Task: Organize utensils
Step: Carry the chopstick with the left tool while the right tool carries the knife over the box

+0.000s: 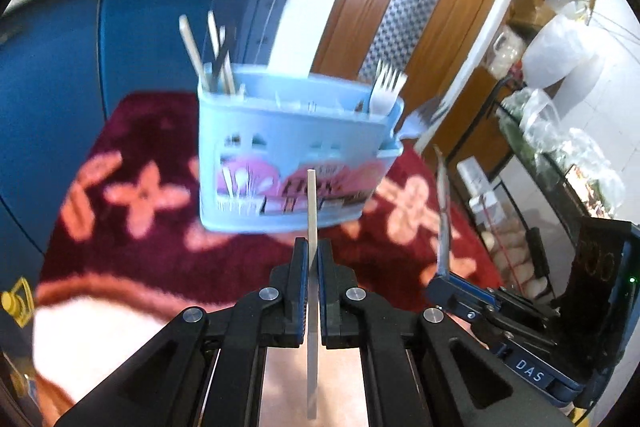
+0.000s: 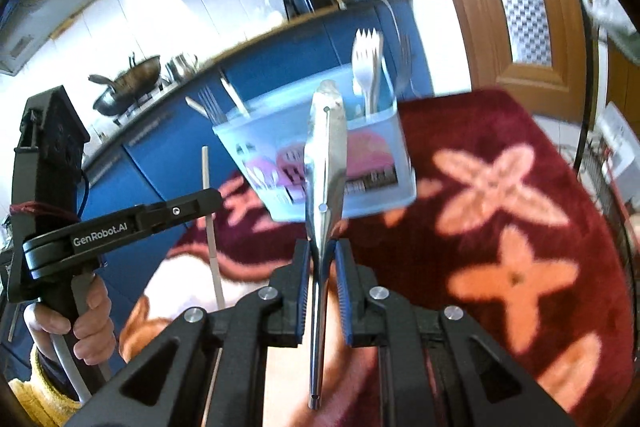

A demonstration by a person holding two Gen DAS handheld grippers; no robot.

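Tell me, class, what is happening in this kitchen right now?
A person holds a claw in each hand. The left claw grips a thin chopstick upright; the right claw grips a metal spoon. Both are held before a light blue utensil caddy on a red floral cloth, already holding forks and chopsticks.

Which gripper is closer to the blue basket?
Hard to call; roughly equal. The left gripper, holding a chopstick, and the right gripper, holding a metal spoon, both sit just short of the blue basket.
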